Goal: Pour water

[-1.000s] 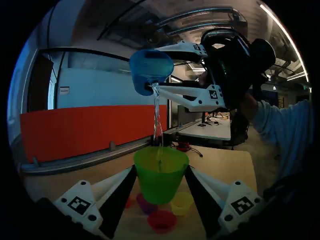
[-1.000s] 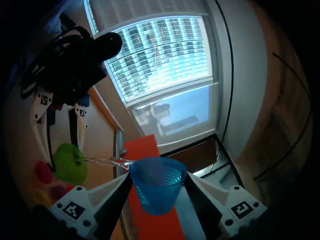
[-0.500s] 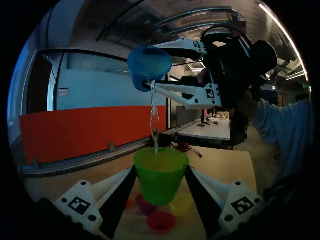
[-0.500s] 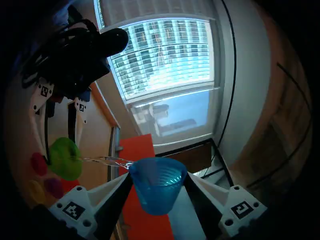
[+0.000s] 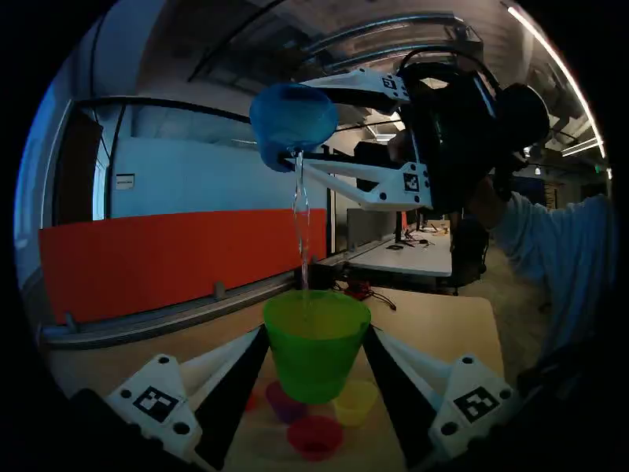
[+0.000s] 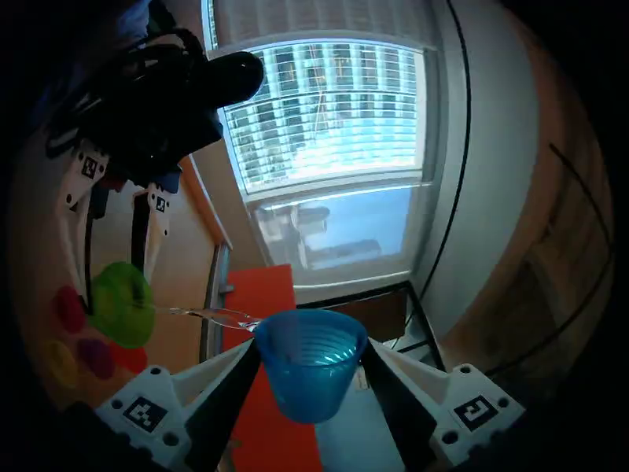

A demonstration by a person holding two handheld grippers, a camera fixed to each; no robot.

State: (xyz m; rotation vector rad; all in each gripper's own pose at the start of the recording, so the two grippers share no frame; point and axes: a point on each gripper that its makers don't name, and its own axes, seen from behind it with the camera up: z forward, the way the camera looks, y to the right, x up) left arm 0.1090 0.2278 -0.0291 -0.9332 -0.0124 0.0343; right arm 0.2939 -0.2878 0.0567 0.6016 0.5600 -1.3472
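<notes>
Water (image 5: 300,228) runs thin from blue cup (image 5: 292,122), clamped in right gripper (image 6: 310,354), into green cup (image 5: 316,342) clamped in left gripper (image 5: 314,338) underneath; we should tilt slowly & hold stream at centre.

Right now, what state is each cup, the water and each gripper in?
blue cup: tipped, pouring.
water stream: thin, falling into the green cup.
green cup: upright, catching the water.
left gripper: fingers closed on the green cup.
right gripper: fingers closed on the blue cup.
</notes>
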